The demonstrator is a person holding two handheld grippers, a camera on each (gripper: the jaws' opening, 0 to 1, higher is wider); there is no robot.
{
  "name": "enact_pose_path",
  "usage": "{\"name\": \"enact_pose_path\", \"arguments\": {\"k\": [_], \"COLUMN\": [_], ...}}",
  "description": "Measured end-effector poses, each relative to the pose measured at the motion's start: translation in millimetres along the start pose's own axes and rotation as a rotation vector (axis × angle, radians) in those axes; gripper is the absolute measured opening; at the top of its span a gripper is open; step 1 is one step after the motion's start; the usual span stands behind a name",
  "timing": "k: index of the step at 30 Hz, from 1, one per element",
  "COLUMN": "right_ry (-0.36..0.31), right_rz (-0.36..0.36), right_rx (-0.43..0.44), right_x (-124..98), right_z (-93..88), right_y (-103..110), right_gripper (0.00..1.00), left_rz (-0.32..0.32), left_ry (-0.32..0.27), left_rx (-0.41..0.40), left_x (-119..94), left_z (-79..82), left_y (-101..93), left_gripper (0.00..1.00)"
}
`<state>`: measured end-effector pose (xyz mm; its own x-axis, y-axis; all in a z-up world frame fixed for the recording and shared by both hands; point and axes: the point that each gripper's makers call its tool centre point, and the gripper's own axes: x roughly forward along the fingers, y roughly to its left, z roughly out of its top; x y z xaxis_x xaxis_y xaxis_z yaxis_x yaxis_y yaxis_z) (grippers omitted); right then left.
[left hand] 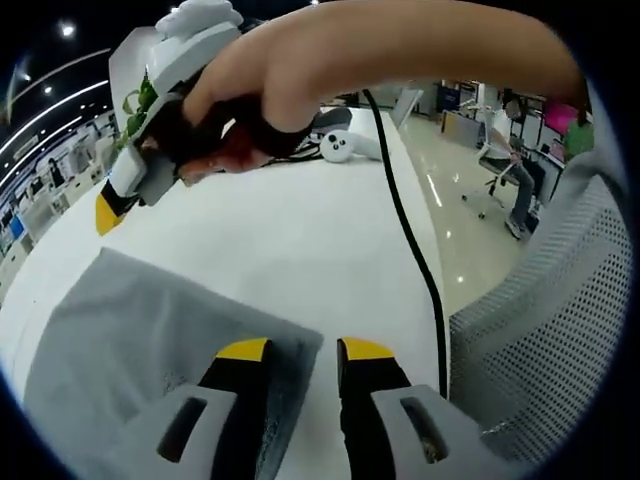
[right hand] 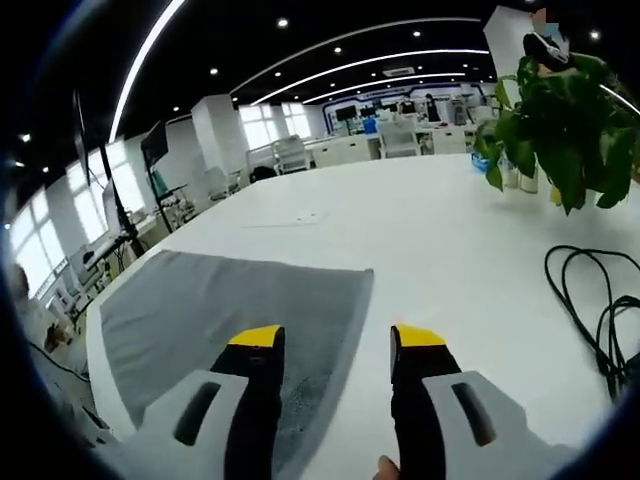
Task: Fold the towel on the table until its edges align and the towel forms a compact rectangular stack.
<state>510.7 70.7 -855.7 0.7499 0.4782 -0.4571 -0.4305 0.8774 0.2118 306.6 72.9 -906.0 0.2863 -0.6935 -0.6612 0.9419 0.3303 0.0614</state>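
Note:
A grey towel (left hand: 150, 330) lies flat on the white table (left hand: 300, 240). In the left gripper view my left gripper (left hand: 305, 352) stands open at the towel's near right corner, with its left jaw over the cloth and its right jaw over bare table. My right gripper (left hand: 130, 175) comes in at the upper left of that view, held in a person's hand above the table beyond the towel. In the right gripper view the towel (right hand: 230, 300) spreads out ahead and to the left, and my right gripper (right hand: 335, 345) hangs open over its right edge with nothing between the jaws.
A black cable (left hand: 410, 240) runs along the table's right side; coils of cable (right hand: 600, 310) lie on the table. A potted plant (right hand: 560, 120) stands at the back right. A white controller (left hand: 338, 148) rests on the table. A mesh chair (left hand: 560, 310) stands beside the table.

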Motion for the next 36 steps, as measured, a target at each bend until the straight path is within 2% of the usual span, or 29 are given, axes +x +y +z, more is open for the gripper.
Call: {"name": "enact_pose_path", "arguments": {"k": [3,4,6,10,12,20,27,30,31,33,34,36], "right_ry": [0.001,0.001,0.001,0.006,0.009,0.006,0.001,0.044,0.042,0.028,-0.003,-0.046], "right_rz": [0.005,0.005,0.008,0.016,0.015,0.003,-0.022,-0.033,-0.036,-0.041,-0.045,-0.057], "right_rx": [-0.005,-0.006,-0.008,-0.009,-0.015,0.009,0.027,-0.078,-0.079,-0.054,0.016,0.075], "right_x": [5,6,10,14,16,31,43,48,50,54,57,62], "right_z": [0.9,1.3,2.0,1.8,1.6,4.9,6.4,0.4,0.5,3.1,7.6,14.8], "right_y": [1,1,2,1,0,-4,-13,-14,-13,-14,-14,-18], "right_gripper": [0.42,0.41,0.41,0.41,0.41,0.39,0.38,0.35,0.35,0.34,0.33,0.29], "left_rz": [-0.013,-0.011,-0.008,0.026,0.065,0.057,0.051,0.028,0.025,0.024,0.026,0.03], "left_ry": [0.007,-0.018,-0.026,-0.066,-0.081,-0.063,-0.069,-0.082,-0.083,-0.082,-0.081,-0.083], "left_rx": [0.015,0.005,-0.027,-0.043,-0.074,-0.079,-0.071,-0.1,-0.106,-0.101,-0.099,-0.092], "left_x": [4,5,5,7,7,8,8,7,7,8,8,9], "left_z": [-2.8,1.0,0.9,3.1,2.7,2.4,1.8,1.4,0.7,0.4,0.3,-0.5], "left_y": [-1.6,-0.9,0.2,4.2,8.3,10.8,10.4,11.9,12.8,12.1,12.0,12.0], "left_gripper": [0.25,0.24,0.23,0.19,0.15,0.09,0.08,0.08,0.08,0.08,0.08,0.08]}}
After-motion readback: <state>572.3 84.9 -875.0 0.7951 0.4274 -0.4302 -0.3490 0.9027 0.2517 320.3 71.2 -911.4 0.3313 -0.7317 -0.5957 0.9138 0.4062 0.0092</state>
